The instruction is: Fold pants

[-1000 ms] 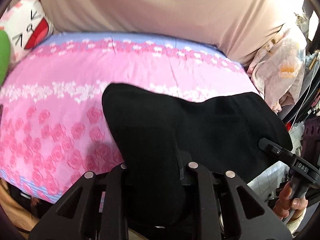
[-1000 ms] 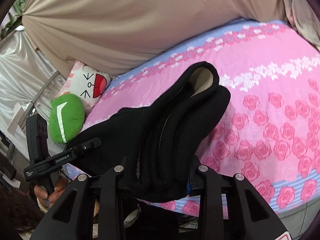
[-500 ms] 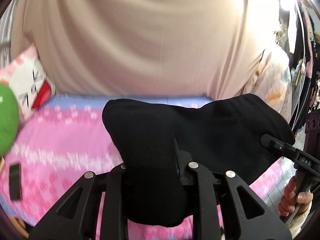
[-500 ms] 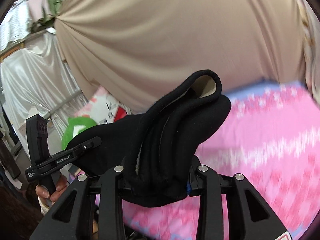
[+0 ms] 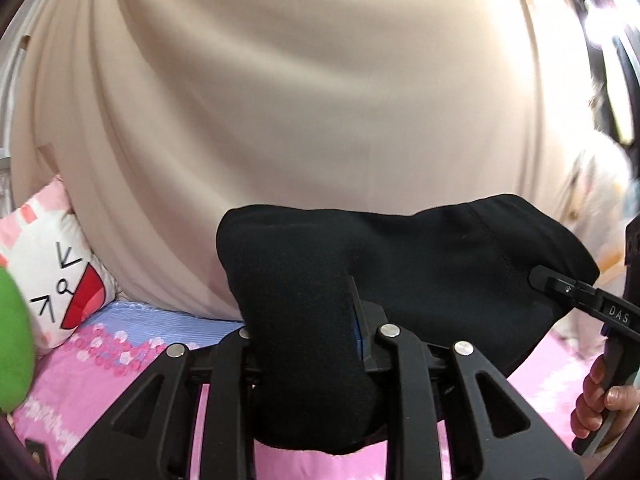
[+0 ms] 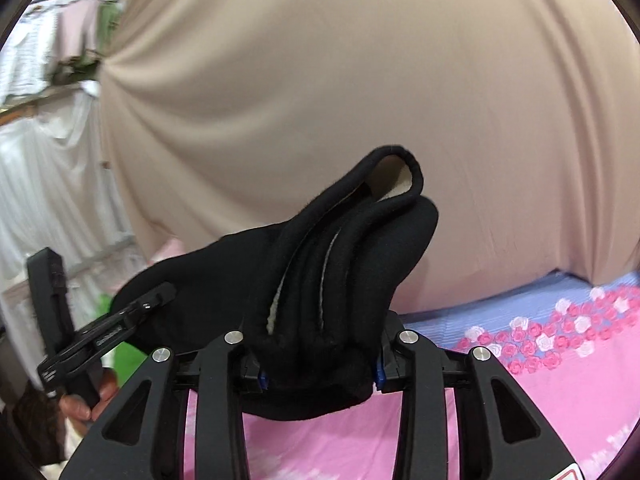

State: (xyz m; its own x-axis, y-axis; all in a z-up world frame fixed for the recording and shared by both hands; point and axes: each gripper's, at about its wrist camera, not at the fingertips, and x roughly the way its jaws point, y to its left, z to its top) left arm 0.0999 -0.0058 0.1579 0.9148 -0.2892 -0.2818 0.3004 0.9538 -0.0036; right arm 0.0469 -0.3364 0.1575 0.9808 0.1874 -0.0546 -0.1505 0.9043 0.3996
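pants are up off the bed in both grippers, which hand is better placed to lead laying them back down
Neither clearly; slight edge to the left. Both grippers, left and right, clamp the black pants above the pink bedsheet. The left holds a flat layer, while the right's bunched folds sit in opening fingers.

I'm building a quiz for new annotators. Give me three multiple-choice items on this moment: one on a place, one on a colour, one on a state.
1. Where is the cartoon-face pillow in the left wrist view?
A. left edge
B. right edge
C. top

2. What colour are the pants?
A. grey
B. black
C. green

3. How are the pants held?
A. lying flat
B. by one gripper
C. by both grippers

Answers:
1 A: the pillow leans by the beige curtain.
2 B: the pants are black.
3 C: left gripper and right gripper each pinch a bunch above the bedsheet.
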